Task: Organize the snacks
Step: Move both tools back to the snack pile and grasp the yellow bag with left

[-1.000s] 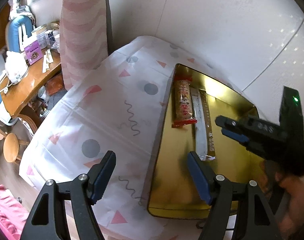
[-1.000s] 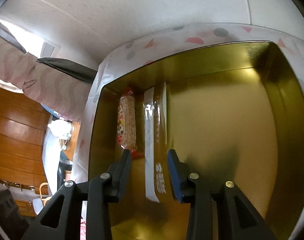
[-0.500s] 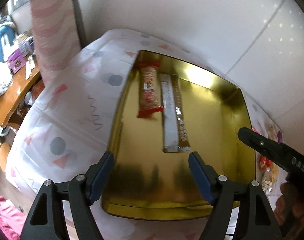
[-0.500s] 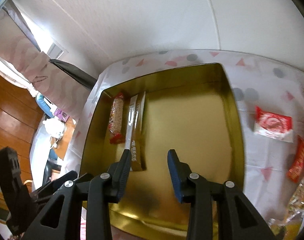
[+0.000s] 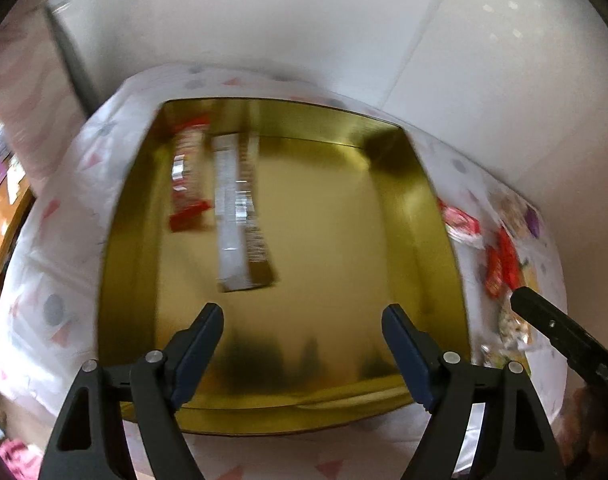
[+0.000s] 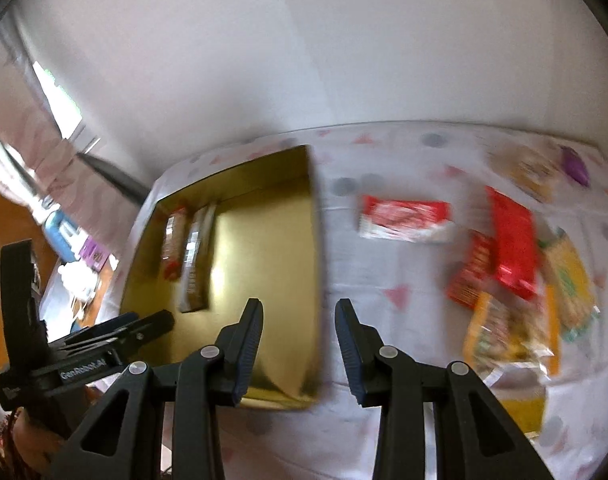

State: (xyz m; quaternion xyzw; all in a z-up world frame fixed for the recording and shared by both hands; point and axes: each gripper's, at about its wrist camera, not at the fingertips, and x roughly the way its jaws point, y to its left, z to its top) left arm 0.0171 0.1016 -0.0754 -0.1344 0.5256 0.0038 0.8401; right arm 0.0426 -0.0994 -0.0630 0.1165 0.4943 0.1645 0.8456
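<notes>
from the left wrist view we see the left claw [image 5: 303, 322] spread wide and holding nothing above the near end of the gold tray [image 5: 436, 216], where a red-ended snack bar [image 5: 187, 178] and a long silver and brown bar [image 5: 241, 216] lie side by side at the far left. only the right wrist view lays out the loose snacks on the counter [image 6: 384, 280] right of the tray: a red and white packet [image 6: 406, 218], red packs [image 6: 510, 240] and blurred yellow bags [image 6: 516, 320]. there the right claw [image 6: 299, 322] is also spread and holds nothing, over the tray's right wall.

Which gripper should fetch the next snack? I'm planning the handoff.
Probably the right gripper: open, empty, nearest the loose red-and-white packet. The left gripper hangs open over the gold tin.
</notes>
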